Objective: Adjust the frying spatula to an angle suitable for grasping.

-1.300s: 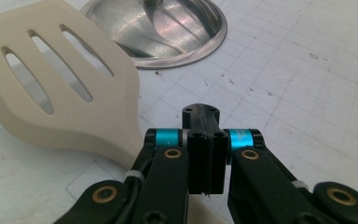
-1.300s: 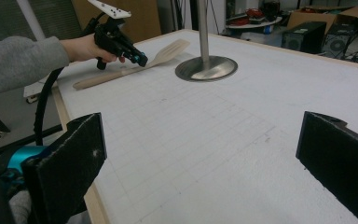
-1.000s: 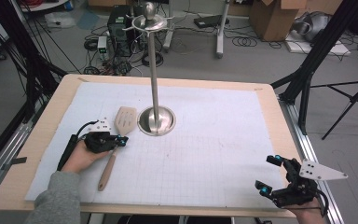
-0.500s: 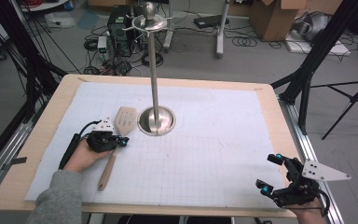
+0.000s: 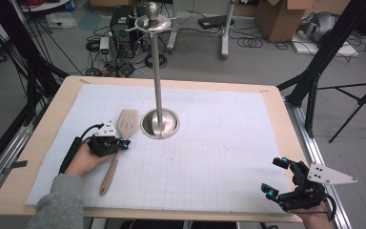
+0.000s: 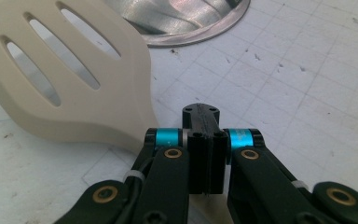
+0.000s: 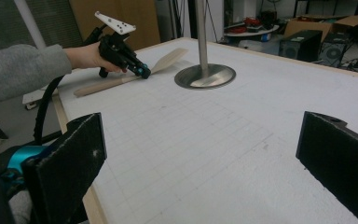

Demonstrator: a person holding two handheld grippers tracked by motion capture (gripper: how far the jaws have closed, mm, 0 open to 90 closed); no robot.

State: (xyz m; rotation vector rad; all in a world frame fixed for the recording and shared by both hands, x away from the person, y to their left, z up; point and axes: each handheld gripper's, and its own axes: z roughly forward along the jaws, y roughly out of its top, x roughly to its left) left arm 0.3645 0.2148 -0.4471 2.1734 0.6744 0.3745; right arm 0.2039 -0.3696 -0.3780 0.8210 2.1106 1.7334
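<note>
A spatula [image 5: 127,121] with a beige slotted head [image 6: 65,88] and a wooden handle lies flat on the white grid mat, left of a metal stand [image 5: 157,71]. My left gripper [image 5: 123,143] comes in from the left, its tips over the spatula's neck. In the left gripper view its jaws [image 6: 206,140] are pressed together, and the neck passes underneath them. My right gripper [image 5: 272,175] hovers near the table's front right corner, open and holding nothing. From the right gripper view [image 7: 200,158] I see the left gripper [image 7: 142,72] by the spatula [image 7: 170,58].
The stand's round steel base [image 5: 171,125] sits just right of the spatula head, and its pole rises to a ring of hooks [image 5: 151,20]. The wooden table rim [image 5: 43,138] frames the mat. Cables, boxes and tripod legs lie on the floor beyond.
My left gripper has crept slightly right at the spatula's neck. The right gripper and the spatula have barely moved.
</note>
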